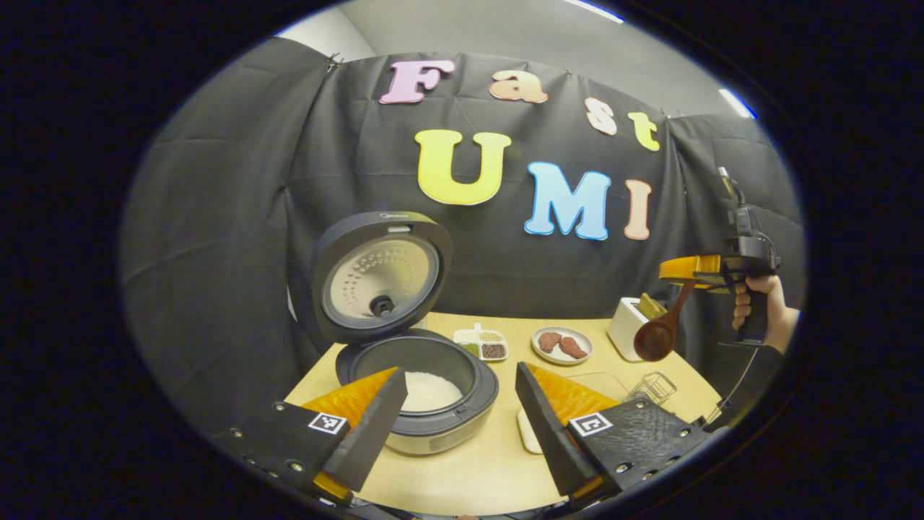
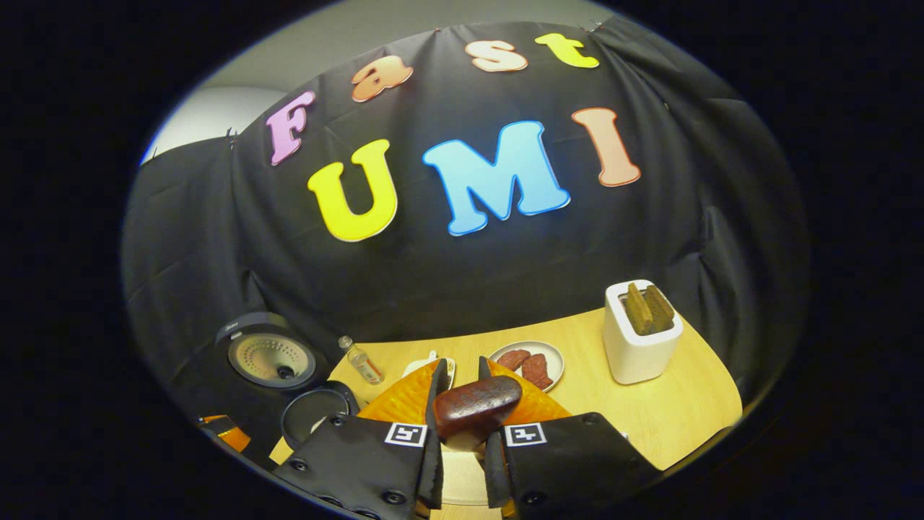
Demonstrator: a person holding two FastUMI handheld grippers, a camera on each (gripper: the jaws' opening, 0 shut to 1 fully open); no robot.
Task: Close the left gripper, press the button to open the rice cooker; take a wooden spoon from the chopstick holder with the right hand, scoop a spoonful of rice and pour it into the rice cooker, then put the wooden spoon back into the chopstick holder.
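My left claw hangs spread wide above the bench, framing the rice cooker, whose lid stands open over white rice in the pot. My right claw pinches the wooden spoon by its handle, holding it in the air, bowl hanging down, just beside the white chopstick holder at the bench's far side.

Wooden table: plate with red-brown food pieces, divided dish of grains beside it, small clear bottle, wire basket.
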